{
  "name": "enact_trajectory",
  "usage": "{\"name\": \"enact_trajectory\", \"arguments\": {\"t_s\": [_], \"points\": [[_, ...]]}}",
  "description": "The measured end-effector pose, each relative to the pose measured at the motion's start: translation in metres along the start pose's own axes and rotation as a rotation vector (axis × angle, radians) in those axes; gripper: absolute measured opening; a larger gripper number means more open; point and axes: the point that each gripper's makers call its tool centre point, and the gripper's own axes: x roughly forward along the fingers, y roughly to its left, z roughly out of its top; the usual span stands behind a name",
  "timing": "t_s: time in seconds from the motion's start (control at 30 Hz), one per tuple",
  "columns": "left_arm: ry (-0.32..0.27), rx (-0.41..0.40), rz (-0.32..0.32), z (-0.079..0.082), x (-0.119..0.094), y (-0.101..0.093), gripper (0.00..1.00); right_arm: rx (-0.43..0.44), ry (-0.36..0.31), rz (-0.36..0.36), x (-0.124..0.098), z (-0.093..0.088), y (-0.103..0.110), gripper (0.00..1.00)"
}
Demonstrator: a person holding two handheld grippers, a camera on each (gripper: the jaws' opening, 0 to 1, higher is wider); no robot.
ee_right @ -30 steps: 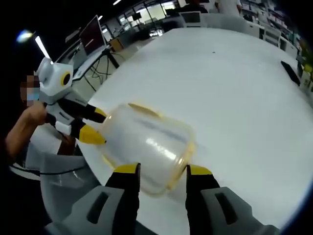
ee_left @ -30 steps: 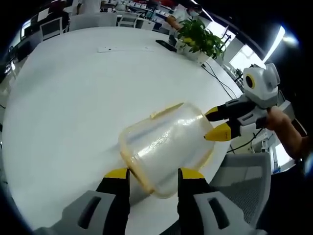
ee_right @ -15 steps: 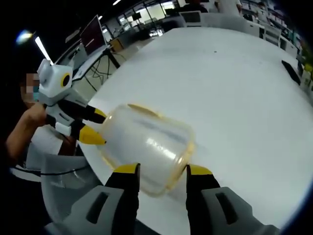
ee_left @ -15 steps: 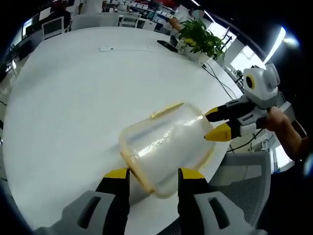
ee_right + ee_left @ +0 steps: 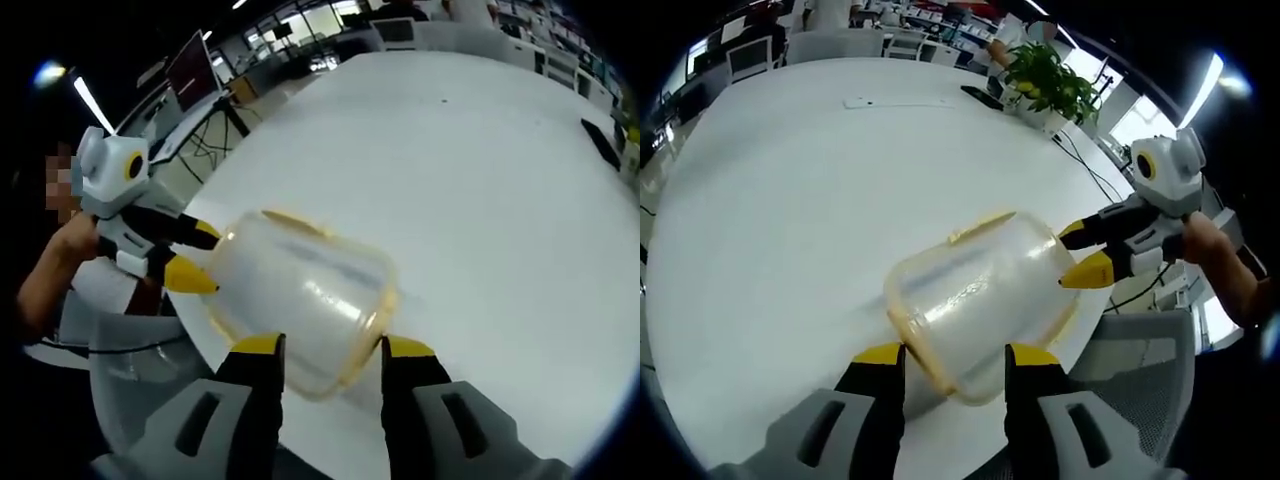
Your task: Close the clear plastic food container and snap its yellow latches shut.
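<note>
Here the clear plastic food container [image 5: 975, 300] sits at the white bench [image 5: 790, 200] edge, hemmed between both tools. Left tool [image 5: 952, 355] and right tool [image 5: 322, 346] each straddle it, jaws spread. An uneven push could tip it off the edge.

1. The food container [image 5: 975, 300] is clear, slightly cloudy plastic with a glossy skin that catches bright glints; its rim and latches [image 5: 980, 226] are opaque yellow plastic.
2. The bench [image 5: 790, 180] has a smooth white top with a soft sheen.
3. The left hand-held gripper [image 5: 944, 357] has matt grey plastic jaws with yellow tips.
4. The right hand-held gripper [image 5: 322, 349] looks the same: matt grey plastic, yellow tips.
5. The chair [image 5: 1140, 370] at near right has a grey mesh weave.
</note>
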Motion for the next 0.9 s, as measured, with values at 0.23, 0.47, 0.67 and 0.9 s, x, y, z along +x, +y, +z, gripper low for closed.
{"name": "enact_trajectory", "arguments": {"t_s": [0.23,0.47,0.67,0.9], "points": [[-0.003,0.034,0.004,0.000,0.000,-0.001,0.34,-0.042,0.001,0.009,-0.001,-0.003,0.002,0.36],[-0.002,0.065,0.005,-0.001,-0.006,-0.004,0.36,-0.095,-0.006,0.008,-0.007,0.000,0.003,0.36],[-0.024,0.099,0.014,0.007,-0.015,-0.005,0.35,-0.158,-0.022,-0.003,-0.015,0.008,0.003,0.35],[-0.040,0.150,0.011,0.017,-0.020,-0.011,0.33,-0.224,-0.031,0.004,-0.018,0.015,0.007,0.32]]}}
